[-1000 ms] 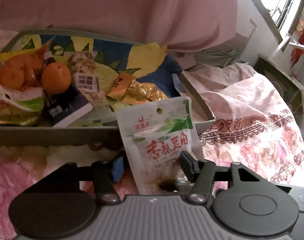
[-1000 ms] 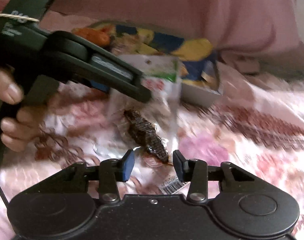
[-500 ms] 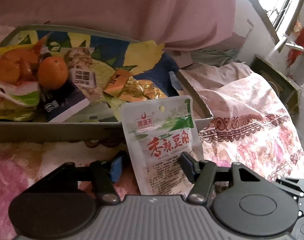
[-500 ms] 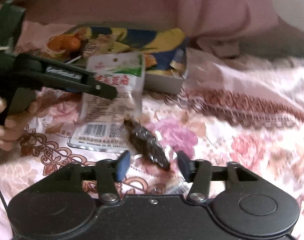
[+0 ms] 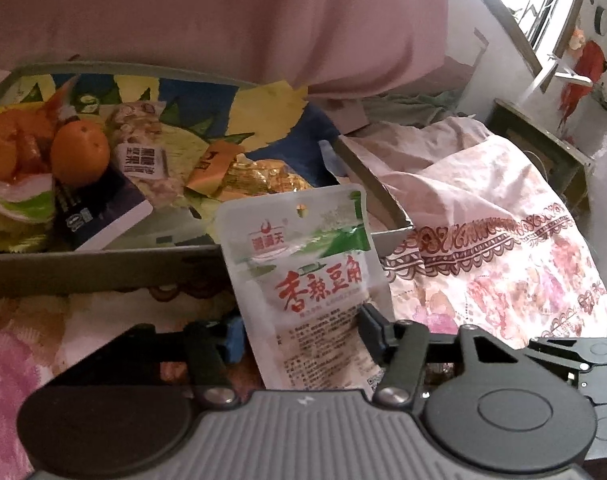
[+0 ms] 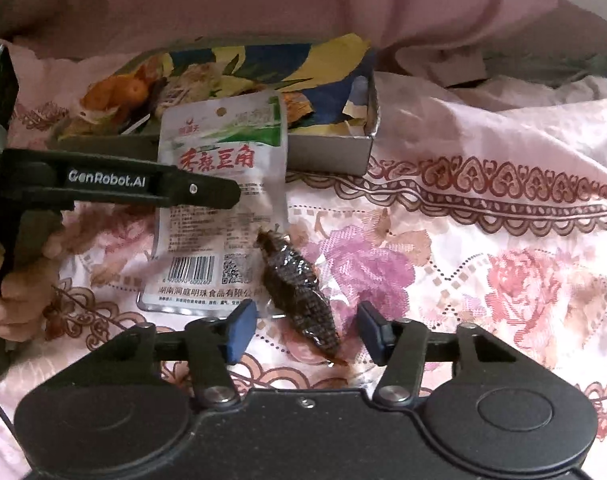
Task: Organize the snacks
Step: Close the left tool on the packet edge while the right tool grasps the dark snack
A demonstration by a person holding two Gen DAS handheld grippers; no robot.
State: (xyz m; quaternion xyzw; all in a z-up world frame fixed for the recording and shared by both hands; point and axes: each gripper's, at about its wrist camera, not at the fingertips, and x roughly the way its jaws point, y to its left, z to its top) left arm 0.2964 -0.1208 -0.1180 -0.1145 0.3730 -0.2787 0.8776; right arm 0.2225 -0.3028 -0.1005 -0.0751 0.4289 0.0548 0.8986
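My left gripper [image 5: 301,330] is shut on a white and green snack pouch [image 5: 309,280] with red lettering and holds it upright in front of the cardboard tray [image 5: 103,266]. The pouch [image 6: 219,196] and the left gripper [image 6: 223,194] also show in the right wrist view. My right gripper [image 6: 305,330] is open, its fingers on either side of a dark brown snack in clear wrap [image 6: 299,290] lying on the floral cloth. The tray [image 6: 327,156] holds oranges [image 5: 79,154], a gold packet [image 5: 263,178] and other snack packs.
The tray has a blue and yellow leaf-print lining [image 5: 279,100]. A pink floral cloth [image 6: 483,248] covers the surface. A pink bolster or garment [image 5: 243,20] lies behind the tray. A green stool [image 5: 543,152] stands at the far right by a window.
The left gripper has lifted the pouch a little toward the tray. The right gripper has steadied and opened wider around the dark snack, which has not moved.
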